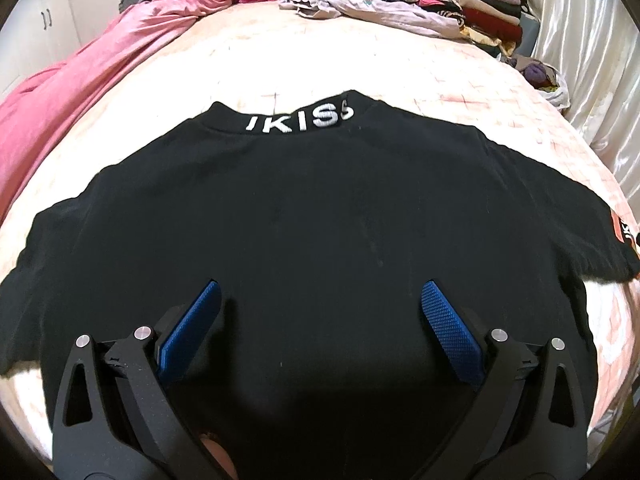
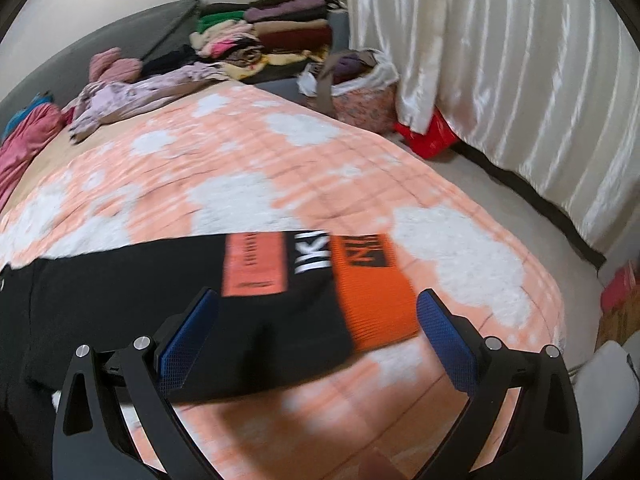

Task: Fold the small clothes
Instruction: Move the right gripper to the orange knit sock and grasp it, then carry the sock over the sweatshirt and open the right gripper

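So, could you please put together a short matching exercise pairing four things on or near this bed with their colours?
Things:
1. T-shirt
2. Sleeve cuff
3. Blanket along the bed's edge
4. Curtain

Colours:
A. Pink
B. Shiny white
C. Black
D. Orange

Pairs: 1-C, 2-D, 3-A, 4-B

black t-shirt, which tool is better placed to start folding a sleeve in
Right, likely. The right tool is open directly over the sleeve with the orange cuff, at the black t-shirt's edge. The left tool, also open, hovers over mid-body, away from either sleeve.
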Action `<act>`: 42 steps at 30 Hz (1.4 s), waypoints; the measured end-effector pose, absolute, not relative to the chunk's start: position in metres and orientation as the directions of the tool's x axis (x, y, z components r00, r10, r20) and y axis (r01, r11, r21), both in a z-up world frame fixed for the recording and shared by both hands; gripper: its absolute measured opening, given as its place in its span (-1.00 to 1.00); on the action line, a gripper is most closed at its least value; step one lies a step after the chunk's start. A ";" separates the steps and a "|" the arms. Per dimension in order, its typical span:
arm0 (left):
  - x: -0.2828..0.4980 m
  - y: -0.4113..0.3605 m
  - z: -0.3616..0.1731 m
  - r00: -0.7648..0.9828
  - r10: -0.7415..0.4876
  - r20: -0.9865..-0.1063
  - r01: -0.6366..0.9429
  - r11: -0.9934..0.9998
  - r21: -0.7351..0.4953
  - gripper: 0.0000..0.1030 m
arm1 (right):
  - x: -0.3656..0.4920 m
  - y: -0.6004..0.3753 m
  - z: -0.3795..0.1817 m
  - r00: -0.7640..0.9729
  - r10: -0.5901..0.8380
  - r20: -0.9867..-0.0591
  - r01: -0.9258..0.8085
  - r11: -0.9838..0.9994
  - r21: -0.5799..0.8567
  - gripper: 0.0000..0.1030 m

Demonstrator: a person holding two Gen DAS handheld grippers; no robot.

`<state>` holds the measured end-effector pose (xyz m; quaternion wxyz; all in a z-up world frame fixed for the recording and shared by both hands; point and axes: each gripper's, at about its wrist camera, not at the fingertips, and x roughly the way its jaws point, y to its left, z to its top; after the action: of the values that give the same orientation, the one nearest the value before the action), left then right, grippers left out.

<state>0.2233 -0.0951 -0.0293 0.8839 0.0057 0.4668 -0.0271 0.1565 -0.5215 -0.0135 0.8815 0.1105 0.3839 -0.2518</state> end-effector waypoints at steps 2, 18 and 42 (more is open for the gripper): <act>0.226 -0.096 -0.030 0.573 -0.034 -0.819 0.048 0.999 -0.008 0.83 | 0.155 -0.537 -0.018 0.566 -0.343 -0.750 0.546 0.837 0.029 0.80; 0.226 -0.085 -0.039 0.589 -0.033 -0.808 0.034 0.999 -0.016 0.83 | 0.143 -0.561 -0.027 0.670 -0.085 -0.737 0.436 0.849 0.298 -0.79; 0.208 -0.019 -0.029 0.652 -0.097 -0.752 -0.028 0.988 -0.151 0.83 | 0.201 -0.301 0.079 0.720 0.389 -0.574 -0.213 0.912 0.350 -0.80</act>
<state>0.2079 -0.0191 -0.0286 0.9058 -0.0748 0.4166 -0.0191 0.2005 -0.3011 0.0791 0.9182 0.1305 0.3361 0.1638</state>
